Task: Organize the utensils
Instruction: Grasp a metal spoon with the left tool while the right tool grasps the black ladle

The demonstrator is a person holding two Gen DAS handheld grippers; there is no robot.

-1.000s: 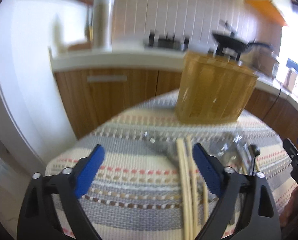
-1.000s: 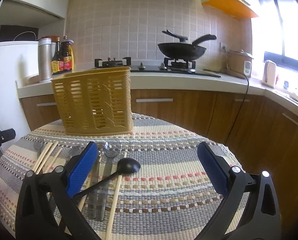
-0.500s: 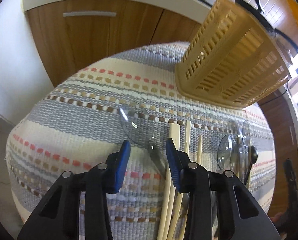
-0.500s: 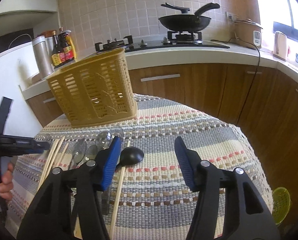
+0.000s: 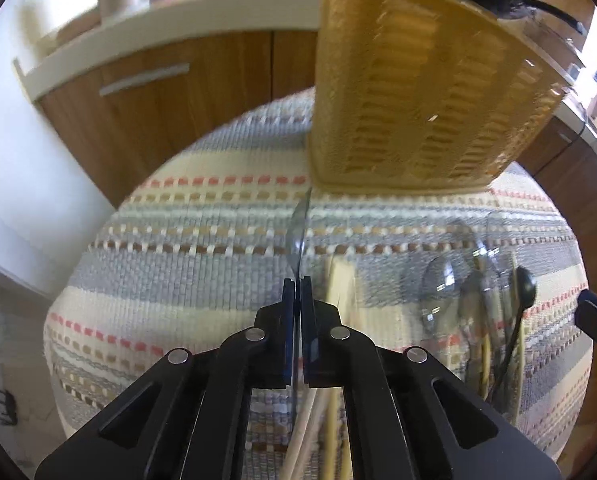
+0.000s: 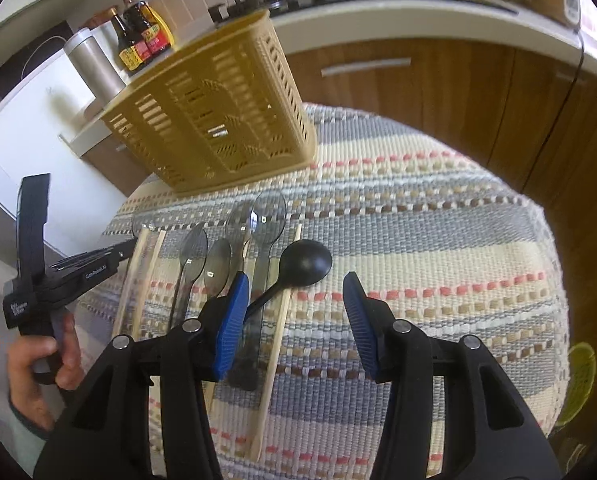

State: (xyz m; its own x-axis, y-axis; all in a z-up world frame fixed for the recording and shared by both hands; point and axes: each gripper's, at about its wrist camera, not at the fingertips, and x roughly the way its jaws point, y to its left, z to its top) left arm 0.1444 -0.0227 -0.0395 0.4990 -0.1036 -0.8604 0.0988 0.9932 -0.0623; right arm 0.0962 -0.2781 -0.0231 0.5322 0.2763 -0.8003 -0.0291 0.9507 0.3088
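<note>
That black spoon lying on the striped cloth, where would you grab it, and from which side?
Probably the thin handle of the black spoon, from above, pads either side. The round bowl is too wide and curved to pinch well. The handle runs back toward the right gripper, whose half-closed jaws hold nothing. It lies close beside a clear spoon and a chopstick, so come down carefully.

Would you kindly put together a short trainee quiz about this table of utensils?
1. True or false: the left tool is shut on a clear spoon.
2. Where does the yellow basket stand? A: on the striped cloth. B: on the kitchen counter. C: on the floor.
3. Fill in: the ladle is ___ in colour.
Key: 1 true; 2 A; 3 black.
</note>
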